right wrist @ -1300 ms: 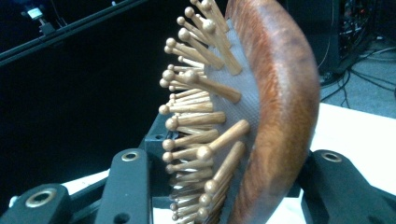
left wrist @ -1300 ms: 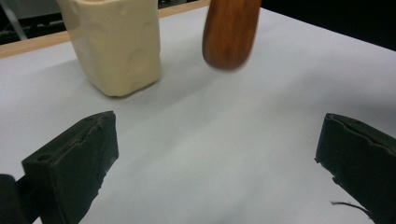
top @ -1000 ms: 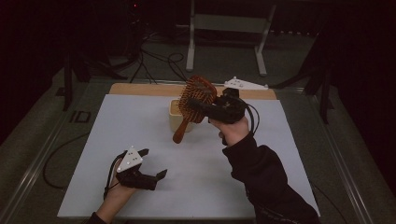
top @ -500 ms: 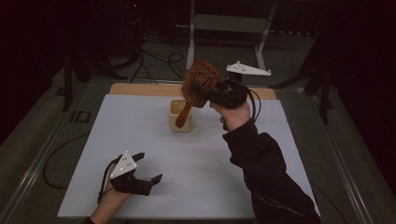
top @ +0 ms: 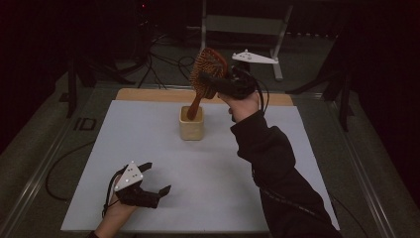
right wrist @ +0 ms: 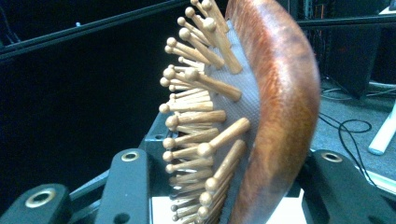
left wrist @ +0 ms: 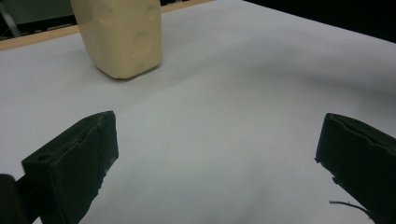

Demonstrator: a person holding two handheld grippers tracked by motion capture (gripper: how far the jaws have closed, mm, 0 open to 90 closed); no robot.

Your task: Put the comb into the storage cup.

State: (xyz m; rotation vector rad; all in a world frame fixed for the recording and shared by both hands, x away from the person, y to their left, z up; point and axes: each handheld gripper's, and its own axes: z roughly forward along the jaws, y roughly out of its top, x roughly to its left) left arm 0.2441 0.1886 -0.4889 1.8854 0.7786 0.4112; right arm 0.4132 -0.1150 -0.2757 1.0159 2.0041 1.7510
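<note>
Right gripper (top: pixel 218 83) was clamped on the hairbrush (top: pixel 208 67), handle tip in the cup (top: pixel 191 123). Left gripper (top: pixel 154 178) rested spread apart on the table (top: pixel 213 173).

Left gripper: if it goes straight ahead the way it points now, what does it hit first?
Mostly bare white table top lies ahead of the open left gripper. The cream holder sits farther on, left of the centre line, so it probably slides past it; depth is hard to judge.
</note>
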